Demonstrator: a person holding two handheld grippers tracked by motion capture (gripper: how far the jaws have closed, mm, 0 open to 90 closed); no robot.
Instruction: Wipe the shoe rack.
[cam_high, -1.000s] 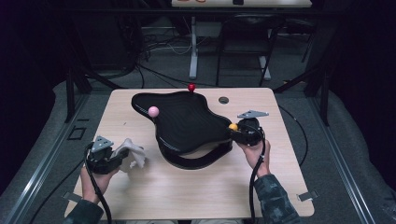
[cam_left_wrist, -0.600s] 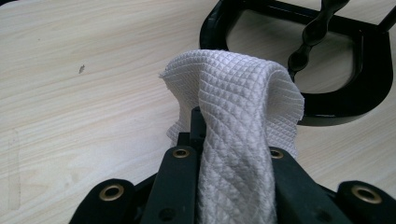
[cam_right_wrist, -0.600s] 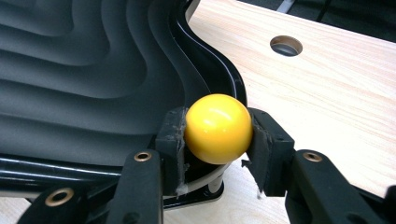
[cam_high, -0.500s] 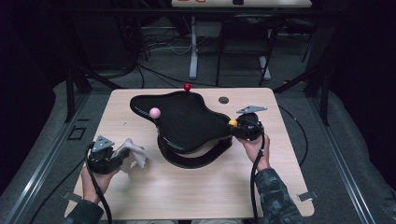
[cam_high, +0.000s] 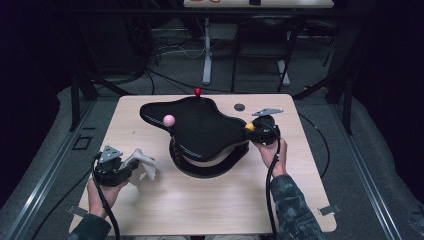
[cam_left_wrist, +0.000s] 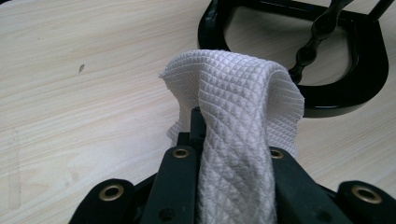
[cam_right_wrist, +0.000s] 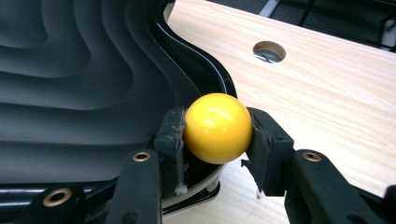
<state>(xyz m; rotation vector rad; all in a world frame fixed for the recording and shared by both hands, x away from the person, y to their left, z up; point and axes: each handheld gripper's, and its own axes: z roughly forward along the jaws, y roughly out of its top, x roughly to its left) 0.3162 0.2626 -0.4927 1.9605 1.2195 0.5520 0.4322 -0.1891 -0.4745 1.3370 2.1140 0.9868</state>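
**Cloth in hand, yellow knob pinched, wiping not yet showing**

I am holding two things at once. My left tool (cam_high: 131, 170) is clamping a white cloth (cam_left_wrist: 238, 121); in the left gripper view the quilted fabric is bunching up between the jaws and draping over their tips. It is hovering over the bare table (cam_high: 210, 205), near the left front corner and apart from the stand. My right tool (cam_right_wrist: 217, 135) is pinching a yellow ball (cam_right_wrist: 218, 127) squarely between its pads, at the right edge of the black tray (cam_high: 200, 127).

I am judging the job to be a wipe-down of that tray, and I am reading it as barely begun: the cloth is gripped and ready, but it is not touching the tray or its base (cam_high: 210, 167), so all the wiping is remaining. The right tool looks to be steadying or turning the tray by the ball while the left one waits.

As for containers, the tray is the only one. It is a wavy, ridged black dish sitting on a curved black base. I am seeing nothing loose lying in it; a pink ball (cam_high: 169, 120) is standing at its left edge and a red ball (cam_high: 198, 91) at its far rim. A round hole (cam_high: 239, 107) in the table is sitting just beyond the tray.
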